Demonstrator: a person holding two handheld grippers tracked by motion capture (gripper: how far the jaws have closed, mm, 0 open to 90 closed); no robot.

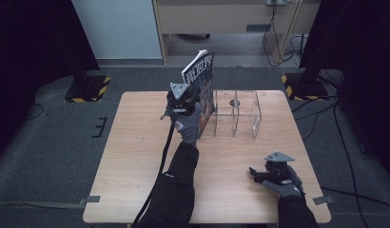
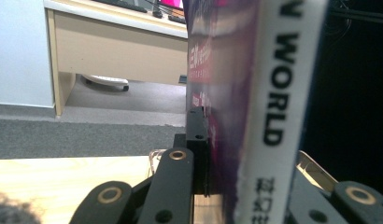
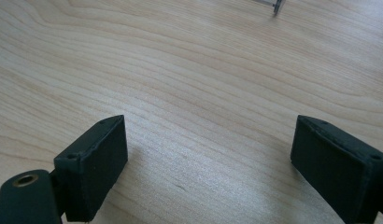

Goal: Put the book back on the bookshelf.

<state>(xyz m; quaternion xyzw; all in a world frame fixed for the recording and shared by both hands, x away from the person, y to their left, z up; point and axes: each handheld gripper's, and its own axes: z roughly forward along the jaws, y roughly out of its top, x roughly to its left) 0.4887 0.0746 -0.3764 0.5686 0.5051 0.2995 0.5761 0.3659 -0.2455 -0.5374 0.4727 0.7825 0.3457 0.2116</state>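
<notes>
A: Left gripper (image 1: pixel 183 100)?
B: Clamped on the magazine (image 1: pixel 200 76), held upright at the clear rack's (image 1: pixel 240 116) left end, forearm stretched forward.
A: Right gripper (image 3: pixel 208 154)?
B: Jaws apart, empty, low over the table (image 1: pixel 136 156).

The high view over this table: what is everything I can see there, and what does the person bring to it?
Light wooden table: one, pale wood, centre, on grey carpet.
Clear plastic divided file rack: one, transparent, far middle of the table.
Purple-covered magazine with a white spine: one, held upright at the rack's left end.
Yellow-and-black striped stand bases: two, on the floor beyond the table's far corners.
Wooden desk: one, beige, background.
Left gripper: one, black, shut on the magazine.
Right gripper: one, black, jaws open, resting low over the table's near right.
Gloved hands: two, grey, dark sleeves.
</notes>
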